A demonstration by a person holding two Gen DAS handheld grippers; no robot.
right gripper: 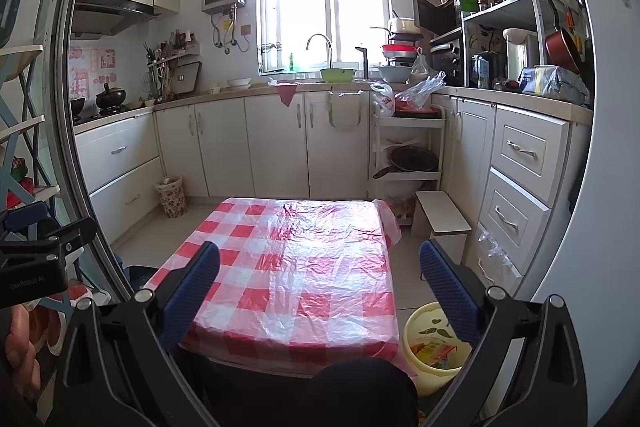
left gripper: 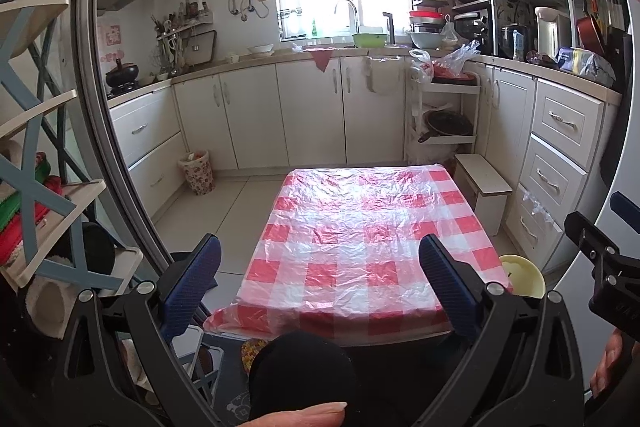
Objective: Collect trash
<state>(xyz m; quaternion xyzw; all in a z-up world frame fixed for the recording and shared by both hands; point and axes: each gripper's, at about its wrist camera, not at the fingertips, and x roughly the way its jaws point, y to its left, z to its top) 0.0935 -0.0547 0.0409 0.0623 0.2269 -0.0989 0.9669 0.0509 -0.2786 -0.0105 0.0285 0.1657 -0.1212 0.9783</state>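
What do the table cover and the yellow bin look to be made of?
Table cover: thin plastic film, likely; glossy, crinkled, checks showing through the glare. Yellow bin: moulded plastic, probably; smooth pale wall, rounded rim, wrappers inside.

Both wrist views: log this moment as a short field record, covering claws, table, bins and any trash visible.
setting: home kitchen
left claw: open, holds nothing
right claw: open, holds nothing
table: red-and-white checked plastic cover, no trash visible on top
yellow bin: on the floor at the table's near right corner, wrappers inside
floral bin: on the floor by the left cabinets, filled
stool: white, right of the table
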